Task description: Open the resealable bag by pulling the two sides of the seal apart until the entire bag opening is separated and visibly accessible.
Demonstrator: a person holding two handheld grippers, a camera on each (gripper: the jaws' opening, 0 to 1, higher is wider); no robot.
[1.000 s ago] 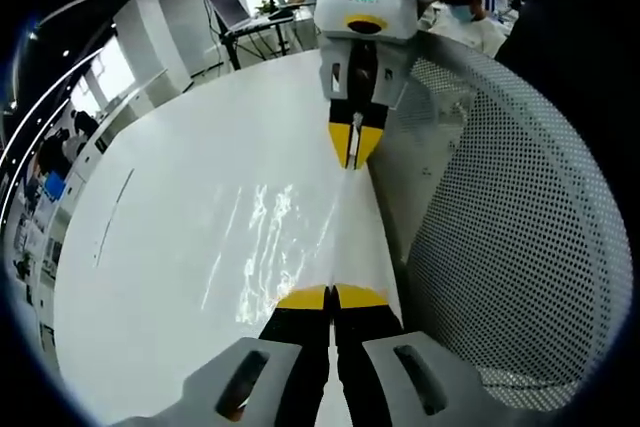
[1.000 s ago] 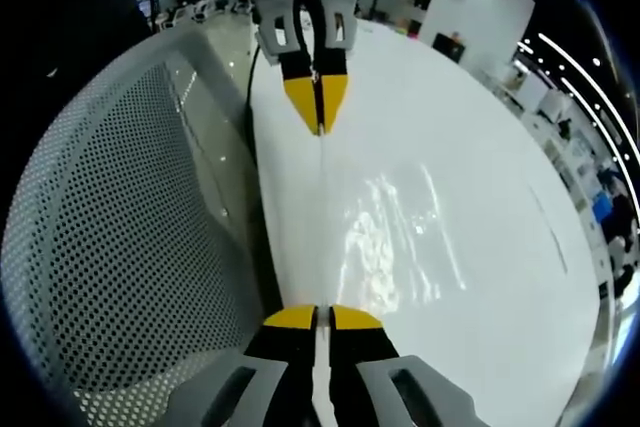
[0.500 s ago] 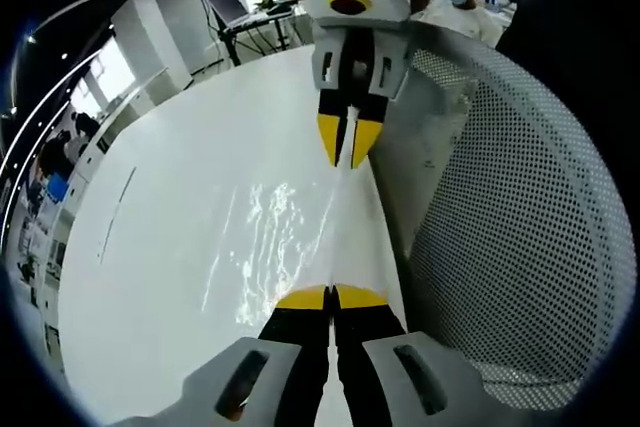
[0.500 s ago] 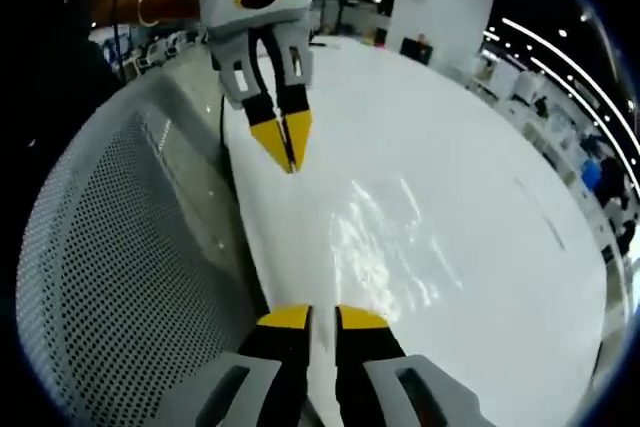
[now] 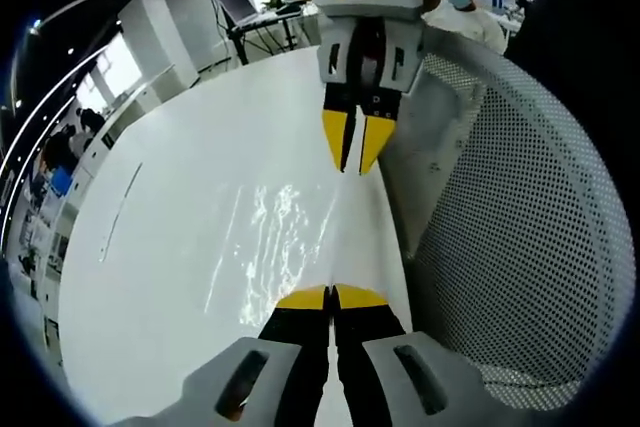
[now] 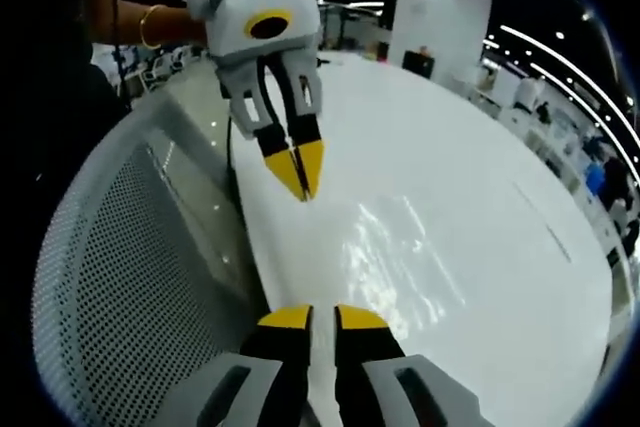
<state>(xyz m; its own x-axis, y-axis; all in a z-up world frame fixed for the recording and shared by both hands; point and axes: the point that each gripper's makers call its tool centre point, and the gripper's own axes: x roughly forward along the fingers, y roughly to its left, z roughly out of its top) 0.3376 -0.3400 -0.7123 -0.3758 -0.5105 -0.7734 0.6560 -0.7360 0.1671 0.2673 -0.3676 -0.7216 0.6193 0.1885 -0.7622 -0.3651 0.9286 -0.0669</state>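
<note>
A clear resealable bag (image 5: 275, 237) lies glinting on the white table (image 5: 160, 247), with one edge raised in a ridge between the two grippers. At the bottom of the left gripper view, my left gripper (image 5: 331, 297) is shut on the near end of that ridge. Across from it, the right gripper (image 5: 355, 147) hangs over the far end, its yellow tips slightly parted. In the right gripper view, my right gripper (image 6: 312, 317) stands open with a gap between the pads. The bag (image 6: 400, 257) lies ahead of it, with the left gripper (image 6: 303, 175) pinched on its edge.
A curved white perforated mesh wall (image 5: 520, 227) stands close beside the bag, and also shows in the right gripper view (image 6: 120, 267). A person's hand (image 6: 150, 17) holds the left gripper. Desks and screens stand beyond the far table edge.
The right gripper's jaws have parted from shut to slightly open, and it has tilted. The left gripper stays shut on the bag's edge.
</note>
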